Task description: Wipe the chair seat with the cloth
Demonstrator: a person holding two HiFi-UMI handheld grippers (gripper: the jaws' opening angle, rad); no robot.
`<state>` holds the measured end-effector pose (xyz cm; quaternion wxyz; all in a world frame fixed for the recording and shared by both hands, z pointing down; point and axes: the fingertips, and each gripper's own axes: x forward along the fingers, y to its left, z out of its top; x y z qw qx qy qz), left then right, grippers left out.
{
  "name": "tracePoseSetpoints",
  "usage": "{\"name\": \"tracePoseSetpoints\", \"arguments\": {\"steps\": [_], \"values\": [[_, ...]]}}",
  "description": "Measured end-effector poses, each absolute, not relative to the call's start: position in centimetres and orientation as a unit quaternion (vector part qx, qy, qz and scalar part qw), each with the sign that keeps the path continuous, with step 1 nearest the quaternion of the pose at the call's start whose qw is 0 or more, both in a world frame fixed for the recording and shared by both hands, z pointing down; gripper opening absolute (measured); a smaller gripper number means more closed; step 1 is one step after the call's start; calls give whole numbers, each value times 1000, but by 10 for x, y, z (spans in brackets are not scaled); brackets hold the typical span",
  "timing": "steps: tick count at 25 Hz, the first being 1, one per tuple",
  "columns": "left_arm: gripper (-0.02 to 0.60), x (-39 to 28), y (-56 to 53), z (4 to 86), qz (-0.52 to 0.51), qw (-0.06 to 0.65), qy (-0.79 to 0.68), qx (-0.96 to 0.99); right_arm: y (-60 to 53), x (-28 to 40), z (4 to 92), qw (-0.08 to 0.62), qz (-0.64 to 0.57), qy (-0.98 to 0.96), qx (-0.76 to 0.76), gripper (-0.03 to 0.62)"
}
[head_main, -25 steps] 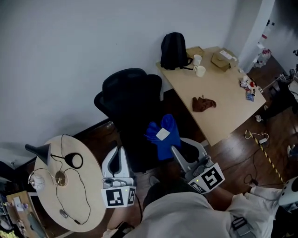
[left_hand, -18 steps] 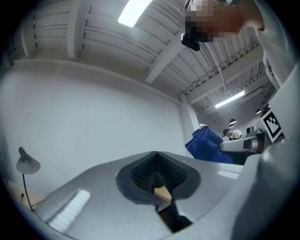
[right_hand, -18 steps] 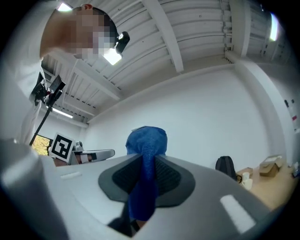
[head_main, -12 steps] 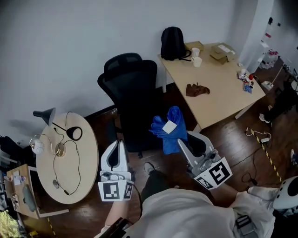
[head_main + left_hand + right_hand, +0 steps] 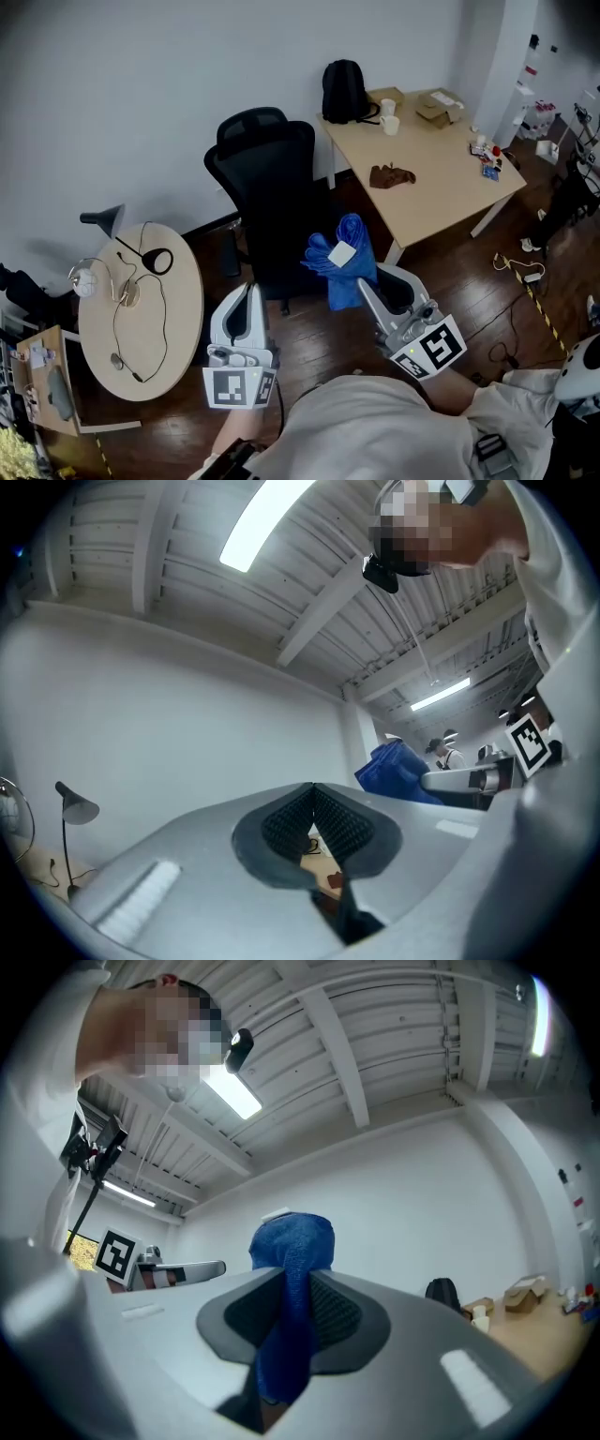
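A black office chair [image 5: 267,197] stands by the white wall, its seat facing me. My right gripper [image 5: 367,289] is shut on a blue cloth [image 5: 342,262] with a white tag, held up in front of the chair. In the right gripper view the blue cloth [image 5: 289,1288] runs between the pads and bunches above them. My left gripper [image 5: 246,298] is held low to the left of the chair with its jaws shut and nothing between them; the left gripper view shows its pads [image 5: 314,822] pressed together, and the blue cloth [image 5: 398,771] off to the right.
A round wooden side table [image 5: 141,314] with a desk lamp and cables stands at the left. A wooden desk [image 5: 441,178] at the right carries a black backpack [image 5: 343,92], cups, boxes and a brown rag [image 5: 389,175]. Cables lie on the dark floor at the right.
The view has pulled back from the chair, which now looks smaller and higher in frame. Both grippers stay raised, the right still holding the cloth.
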<state>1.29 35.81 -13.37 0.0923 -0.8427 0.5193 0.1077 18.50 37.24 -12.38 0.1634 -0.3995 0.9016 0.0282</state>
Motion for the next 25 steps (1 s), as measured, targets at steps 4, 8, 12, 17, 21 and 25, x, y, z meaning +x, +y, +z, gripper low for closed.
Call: {"name": "tracePoseSetpoints", "arguments": {"steps": [4,8,12,17,21,25], "values": [[61,10,364,-139,97,87,526,-840,377,186,-129,155,33,895,-417,77],[61,8,362,-120,76,76,525,-844,368,184,-116,149,10,892,-426,75],[64,11,368,-123,76,88,522,-845,370,183,-110,141,-1,892,-430,75],[67,27,372,-129,78,100,508,-852,371,182,-115,136,0,897,-421,75],[72,41,374,-127,82,128,490,-858,369,184,-113,136,-5,900,-415,75],[74,46,373,-136,81,130,491,-857,371,183,-120,136,-8,901,-411,76]]}}
